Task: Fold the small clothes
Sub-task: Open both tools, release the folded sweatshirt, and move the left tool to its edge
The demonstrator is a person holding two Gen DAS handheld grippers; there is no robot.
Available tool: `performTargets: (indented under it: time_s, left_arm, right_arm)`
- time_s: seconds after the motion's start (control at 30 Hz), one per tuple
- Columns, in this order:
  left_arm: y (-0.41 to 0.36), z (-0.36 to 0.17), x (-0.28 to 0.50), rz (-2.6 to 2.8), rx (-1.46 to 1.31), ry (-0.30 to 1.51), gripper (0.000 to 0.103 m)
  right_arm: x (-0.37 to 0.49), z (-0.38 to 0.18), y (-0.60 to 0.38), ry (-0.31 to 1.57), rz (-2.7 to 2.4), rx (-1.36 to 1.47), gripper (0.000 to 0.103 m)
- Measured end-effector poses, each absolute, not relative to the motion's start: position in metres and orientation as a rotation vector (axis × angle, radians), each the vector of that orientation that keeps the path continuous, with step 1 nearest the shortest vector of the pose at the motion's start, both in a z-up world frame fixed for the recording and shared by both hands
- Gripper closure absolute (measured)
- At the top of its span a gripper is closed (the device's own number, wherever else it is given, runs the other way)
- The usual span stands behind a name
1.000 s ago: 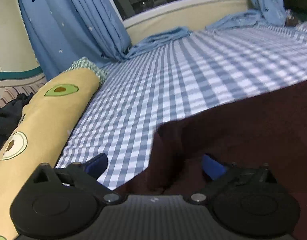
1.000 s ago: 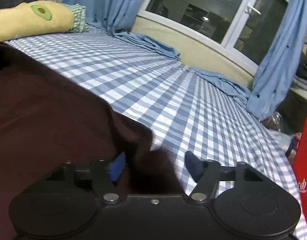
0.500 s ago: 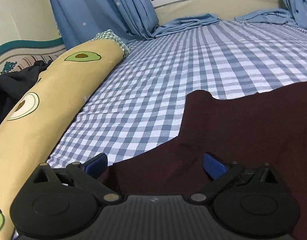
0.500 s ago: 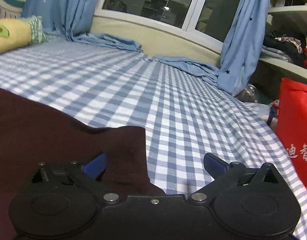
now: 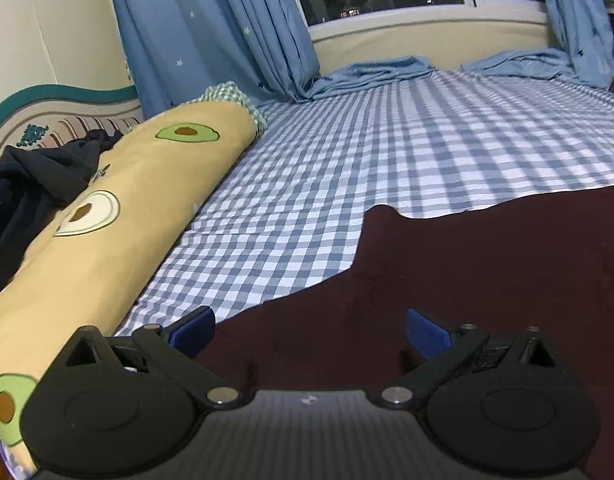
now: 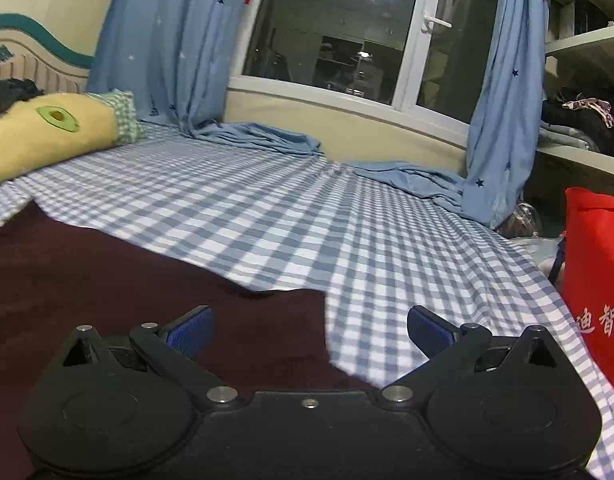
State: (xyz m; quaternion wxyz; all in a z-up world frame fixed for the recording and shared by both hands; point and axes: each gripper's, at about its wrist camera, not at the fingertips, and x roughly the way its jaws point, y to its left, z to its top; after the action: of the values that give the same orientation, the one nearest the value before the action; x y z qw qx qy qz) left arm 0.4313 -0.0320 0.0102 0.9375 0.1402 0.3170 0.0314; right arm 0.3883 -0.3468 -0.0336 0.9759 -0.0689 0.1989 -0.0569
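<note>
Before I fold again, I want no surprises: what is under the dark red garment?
The dark red garment lies flat on the blue checked sheet, which shows all around its edges. Whatever sits beneath its middle is covered; no lump shows.

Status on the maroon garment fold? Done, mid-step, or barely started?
Early. Done: the maroon garment lies spread flat on the checked bed sheet. In hand: nothing; the left gripper is open, and the right gripper has just opened, gripping nothing, above the cloth's corner. Left: no fold shows yet.
</note>
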Motion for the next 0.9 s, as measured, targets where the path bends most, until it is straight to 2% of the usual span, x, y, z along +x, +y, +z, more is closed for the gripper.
performTargets:
  time_s: [0.33,0.57,0.77,0.9]
  left_arm:
    - [-0.008,0.022,0.339,0.069,0.137,0.613,0.001]
    - [0.020,0.008,0.276,0.073,-0.012,0.614,0.001]
    - [0.034,-0.013,0.253,0.042,-0.117,0.612,0.001]
    - [0.054,-0.035,0.257,0.011,-0.298,0.631,0.001]
  right_arm:
    - [0.321,-0.055,-0.275,0.408,-0.047,-0.033,0.000]
    - [0.288,-0.076,-0.219,0.306,-0.113,-0.098,0.000]
    - [0.281,-0.086,-0.189,0.294,-0.063,-0.156,0.000]
    - [0.285,-0.098,-0.168,0.306,-0.055,-0.203,0.000]
